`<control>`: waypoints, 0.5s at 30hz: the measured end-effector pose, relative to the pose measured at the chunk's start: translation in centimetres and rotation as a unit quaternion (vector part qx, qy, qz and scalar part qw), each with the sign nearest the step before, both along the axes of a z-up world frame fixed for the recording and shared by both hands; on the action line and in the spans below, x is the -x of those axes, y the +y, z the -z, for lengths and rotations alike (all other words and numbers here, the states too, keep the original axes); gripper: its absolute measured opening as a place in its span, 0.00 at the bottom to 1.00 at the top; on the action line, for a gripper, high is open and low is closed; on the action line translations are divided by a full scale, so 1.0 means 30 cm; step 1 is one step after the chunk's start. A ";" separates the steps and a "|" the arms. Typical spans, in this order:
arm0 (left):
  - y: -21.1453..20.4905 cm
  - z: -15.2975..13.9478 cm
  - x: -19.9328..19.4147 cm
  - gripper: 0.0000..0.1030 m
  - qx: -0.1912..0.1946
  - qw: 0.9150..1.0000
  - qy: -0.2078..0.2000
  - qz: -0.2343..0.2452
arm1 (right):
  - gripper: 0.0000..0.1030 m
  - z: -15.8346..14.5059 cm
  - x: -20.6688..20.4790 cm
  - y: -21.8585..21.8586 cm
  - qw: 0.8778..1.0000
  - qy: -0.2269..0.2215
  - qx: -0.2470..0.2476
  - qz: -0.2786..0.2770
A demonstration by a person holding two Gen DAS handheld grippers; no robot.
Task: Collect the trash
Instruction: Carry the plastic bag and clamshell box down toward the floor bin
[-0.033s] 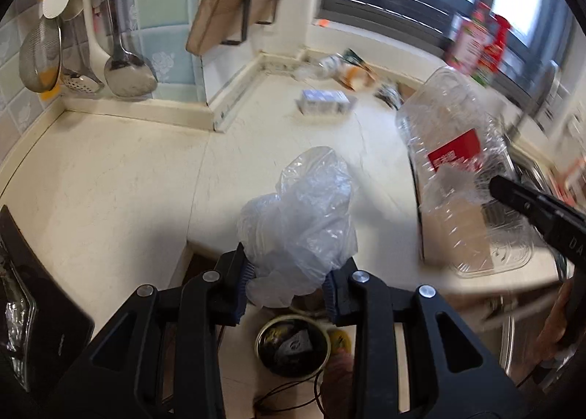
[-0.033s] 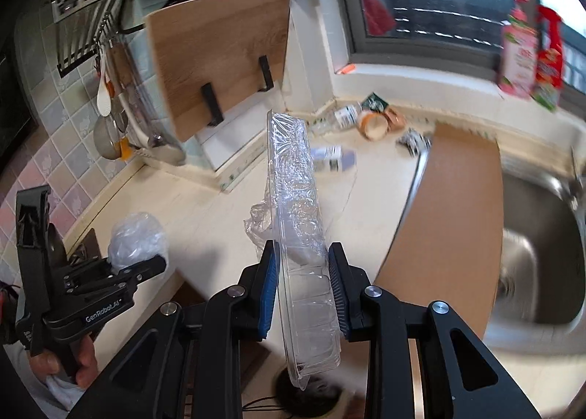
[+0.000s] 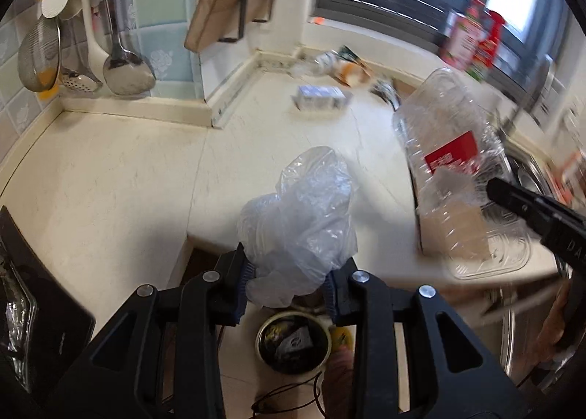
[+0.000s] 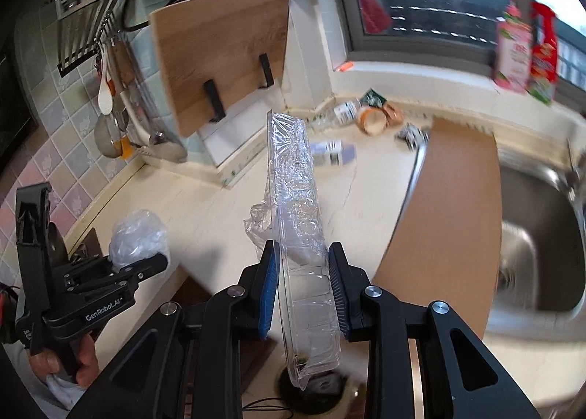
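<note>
Trash in transit: left gripper (image 3: 287, 289) fingers clamping a crumpled plastic bag (image 3: 304, 221); right gripper (image 4: 302, 294) fingers clamping a clear clamshell tray (image 4: 300, 221) edgewise, risking slipping before reaching the bin (image 3: 293, 342) below.

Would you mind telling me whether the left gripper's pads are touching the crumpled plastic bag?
Touching. The left wrist view shows the left gripper with both blue pads pressed into the crumpled plastic bag, which bulges out between them.

Motion blur smears the litter (image 3: 344, 69) at twelve o'clock on the counter (image 3: 110, 177); its labels cannot be read. The bin (image 3: 293, 344) at six o'clock is partly hidden behind the left gripper (image 3: 285, 285).
</note>
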State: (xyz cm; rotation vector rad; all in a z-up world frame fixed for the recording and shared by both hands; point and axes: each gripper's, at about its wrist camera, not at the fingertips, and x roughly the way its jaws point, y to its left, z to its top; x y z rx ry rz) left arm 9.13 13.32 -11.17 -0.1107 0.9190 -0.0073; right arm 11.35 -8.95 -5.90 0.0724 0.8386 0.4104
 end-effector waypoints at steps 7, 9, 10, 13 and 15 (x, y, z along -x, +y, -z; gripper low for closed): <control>-0.016 0.033 0.179 0.28 -0.004 0.999 0.019 0.045 | 0.26 0.087 0.348 0.039 0.999 0.040 -0.009 0.022; -0.020 0.055 0.211 0.28 -0.003 0.998 0.031 0.049 | 0.26 0.110 0.415 0.049 0.998 0.054 -0.012 0.017; -0.022 0.072 0.229 0.28 -0.004 0.998 0.041 0.052 | 0.26 0.127 0.453 0.056 0.998 0.064 -0.012 0.014; -0.032 0.117 0.268 0.28 -0.006 0.996 0.062 0.060 | 0.26 0.189 0.533 0.078 0.996 0.094 -0.008 0.004; -0.038 0.149 0.284 0.28 -0.012 0.995 0.071 0.063 | 0.26 0.241 0.562 0.089 0.994 0.113 -0.006 -0.002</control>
